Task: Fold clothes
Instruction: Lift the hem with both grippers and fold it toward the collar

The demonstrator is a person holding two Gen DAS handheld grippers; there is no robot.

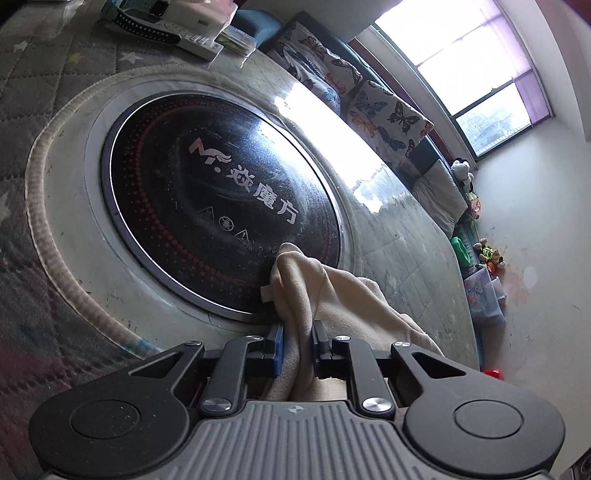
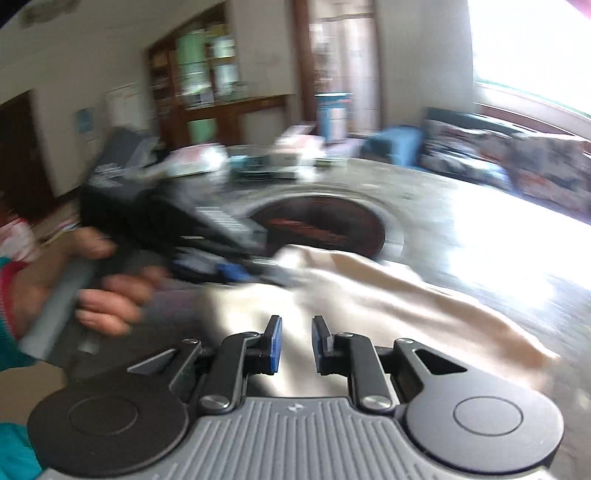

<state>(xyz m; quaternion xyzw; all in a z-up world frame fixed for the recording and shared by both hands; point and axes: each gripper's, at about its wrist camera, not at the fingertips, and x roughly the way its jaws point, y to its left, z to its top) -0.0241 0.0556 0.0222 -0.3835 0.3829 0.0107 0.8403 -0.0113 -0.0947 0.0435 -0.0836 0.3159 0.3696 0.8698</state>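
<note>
A beige garment (image 1: 332, 295) lies bunched on the round table, one fold rising over the edge of the black hob plate (image 1: 207, 192). My left gripper (image 1: 297, 347) is shut on that fold, with cloth filling the gap between its blue pads (image 1: 277, 347). In the blurred right wrist view the garment (image 2: 388, 291) stretches to the right across the table. A hand (image 2: 107, 295) holds the left gripper (image 2: 273, 271) at its left end. My right gripper (image 2: 296, 343) hovers just above the near part of the cloth, its pads a narrow gap apart with nothing pinched between them.
A quilted star-patterned mat (image 1: 44, 92) covers the table rim. Boxes and a white device (image 1: 173, 29) sit at the table's far side. Butterfly cushions (image 1: 373, 107) line a bench under the window (image 1: 465, 66), with toys (image 1: 491, 254) along the wall. Shelves (image 2: 207, 74) stand behind.
</note>
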